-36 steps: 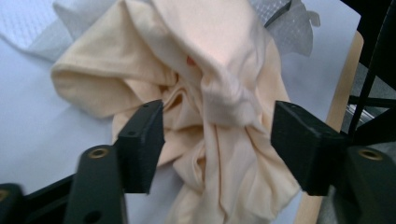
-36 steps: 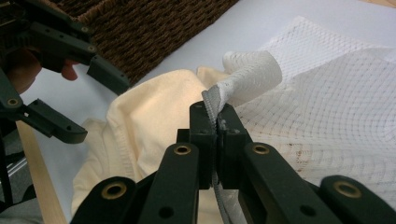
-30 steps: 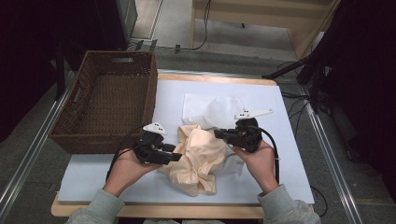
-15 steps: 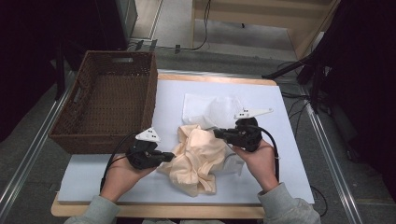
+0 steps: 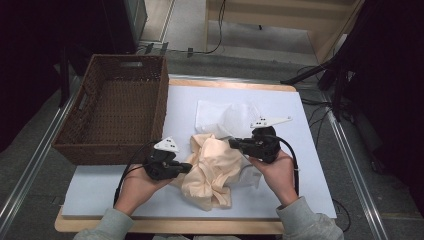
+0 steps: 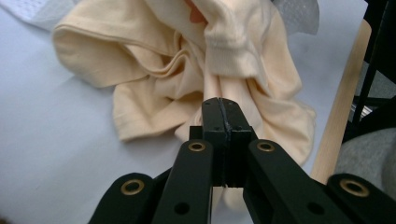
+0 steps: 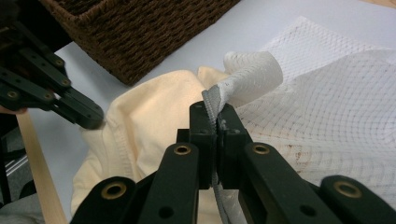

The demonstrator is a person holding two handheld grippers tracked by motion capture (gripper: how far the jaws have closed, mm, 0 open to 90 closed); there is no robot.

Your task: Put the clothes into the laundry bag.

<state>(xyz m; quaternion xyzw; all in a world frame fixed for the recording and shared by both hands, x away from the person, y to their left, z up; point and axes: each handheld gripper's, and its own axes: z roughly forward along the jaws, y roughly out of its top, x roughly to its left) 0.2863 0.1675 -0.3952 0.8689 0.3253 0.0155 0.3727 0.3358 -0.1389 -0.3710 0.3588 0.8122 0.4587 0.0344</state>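
Pulling back toward seven o'clock, your left tongs [image 5: 186, 169] now sit pressed together at the cream shirt's [image 5: 212, 170] edge, seemingly gripping nothing. Your right tongs [image 7: 215, 122] pinch the white mesh garment's [image 7: 327, 126] hem mid-tabletop [image 5: 280, 100]; separating them looks underway.

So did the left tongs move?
Yes. The left tongs slid back toward the person and a bit left, away from the basket, still at the shirt.

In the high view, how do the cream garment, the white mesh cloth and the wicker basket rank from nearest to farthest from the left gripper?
From the left gripper:
1. Cream garment, touching its tips.
2. Wicker basket, just behind, at the table's left.
3. White mesh cloth, beyond the garment, toward the far right.
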